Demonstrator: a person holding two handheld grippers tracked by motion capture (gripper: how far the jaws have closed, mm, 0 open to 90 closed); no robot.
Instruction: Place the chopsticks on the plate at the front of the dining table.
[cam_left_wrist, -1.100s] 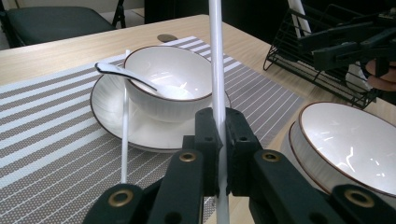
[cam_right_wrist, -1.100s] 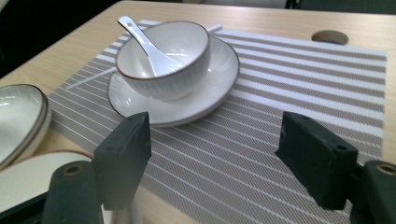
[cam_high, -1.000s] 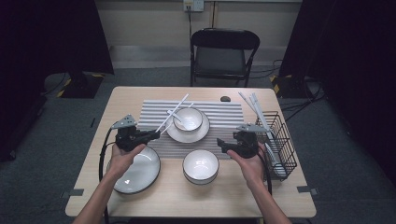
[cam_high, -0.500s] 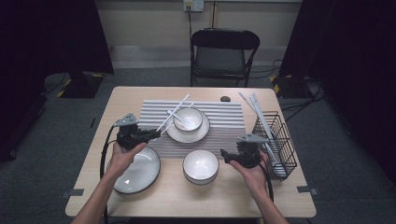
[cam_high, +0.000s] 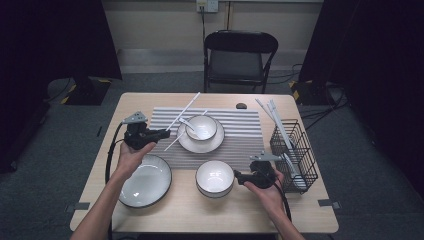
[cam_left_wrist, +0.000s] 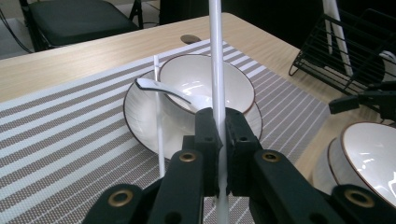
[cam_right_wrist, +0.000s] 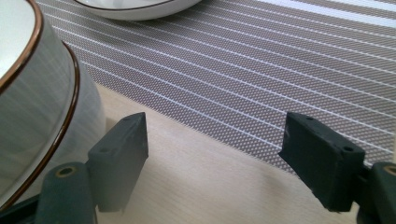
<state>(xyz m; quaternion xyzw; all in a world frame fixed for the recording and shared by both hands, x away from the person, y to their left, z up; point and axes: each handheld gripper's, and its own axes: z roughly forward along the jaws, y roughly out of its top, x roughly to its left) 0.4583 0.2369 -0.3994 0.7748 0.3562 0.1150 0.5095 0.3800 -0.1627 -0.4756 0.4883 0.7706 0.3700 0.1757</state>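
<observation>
My left gripper is shut on a white chopstick, which rises upright between its jaws in the left gripper view. A second chopstick lies on the striped mat, leaning against the saucer. The saucer carries a small bowl with a white spoon in it. My right gripper is open, low over the bare wood, just right of a white bowl and apart from it.
A wide dark-rimmed bowl sits at the front left, under my left forearm. A black wire basket with white utensils stands at the right edge, close behind my right hand. A folding chair stands beyond the table.
My right gripper has come down and toward the table's front, ending beside the white bowl. My left gripper has shifted a little toward the far side with the chopstick.
</observation>
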